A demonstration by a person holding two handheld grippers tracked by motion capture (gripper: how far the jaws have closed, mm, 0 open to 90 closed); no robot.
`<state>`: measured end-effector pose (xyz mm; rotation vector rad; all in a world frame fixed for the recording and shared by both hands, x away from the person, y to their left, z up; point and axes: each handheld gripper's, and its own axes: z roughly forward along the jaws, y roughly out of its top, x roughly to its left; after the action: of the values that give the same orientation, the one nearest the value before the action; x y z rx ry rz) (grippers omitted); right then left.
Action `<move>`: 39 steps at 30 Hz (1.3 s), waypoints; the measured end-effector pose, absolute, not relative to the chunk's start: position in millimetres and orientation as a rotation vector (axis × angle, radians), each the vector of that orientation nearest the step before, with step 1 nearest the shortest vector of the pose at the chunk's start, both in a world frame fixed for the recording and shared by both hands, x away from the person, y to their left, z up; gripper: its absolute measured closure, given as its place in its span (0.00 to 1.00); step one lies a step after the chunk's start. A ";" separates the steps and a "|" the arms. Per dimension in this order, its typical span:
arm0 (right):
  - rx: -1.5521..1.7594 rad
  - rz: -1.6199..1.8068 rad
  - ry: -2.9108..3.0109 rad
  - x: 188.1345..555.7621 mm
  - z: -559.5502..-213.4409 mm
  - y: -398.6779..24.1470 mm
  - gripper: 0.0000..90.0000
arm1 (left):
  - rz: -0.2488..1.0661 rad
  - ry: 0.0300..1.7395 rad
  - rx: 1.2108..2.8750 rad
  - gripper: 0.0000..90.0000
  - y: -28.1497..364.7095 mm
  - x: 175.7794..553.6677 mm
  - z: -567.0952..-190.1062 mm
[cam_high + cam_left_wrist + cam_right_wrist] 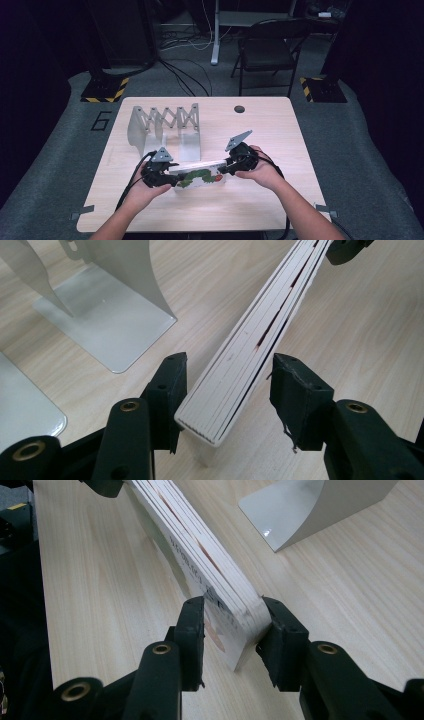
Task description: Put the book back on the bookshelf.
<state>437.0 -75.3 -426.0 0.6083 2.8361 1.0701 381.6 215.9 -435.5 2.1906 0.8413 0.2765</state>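
A thick board book (200, 176) with a green caterpillar on its cover stands on its long edge on the wooden table (260, 135), leaning a little. My left gripper (170, 179) is at the book's left end. In the left gripper view the book's page edges (240, 360) lie between the jaws of the left gripper (227, 370); one pad is next to the book and a gap shows at the other, so it is open. My right gripper (225, 167) is at the right end. In the right gripper view the right gripper (232, 607) has both pads against the book's corner (220, 580).
A grey metal expanding book rack (165, 125) stands just behind the book, at the table's back left; its base plates (107, 325) (300, 510) lie close to the book. A round hole (239, 109) is near the far edge. A folding chair (270, 50) and cables are beyond the table.
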 end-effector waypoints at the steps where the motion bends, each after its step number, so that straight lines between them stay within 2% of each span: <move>1: 0.596 1.070 2.837 437.5 -426.2 -75.3 0.71 | 0.278 0.836 2.198 0.54 215.6 382.0 -435.6; 26: 0.618 1.068 2.833 434.7 -426.2 -74.1 0.70 | 0.281 0.815 2.199 0.55 213.3 381.0 -437.1; 39: 0.609 1.095 2.828 434.1 -427.3 -73.7 0.66 | 0.266 0.758 2.227 0.66 214.6 367.2 -435.8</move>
<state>434.1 -73.7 -427.3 0.6094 2.8275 1.0951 367.2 214.6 -435.8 2.2266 0.7581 0.2660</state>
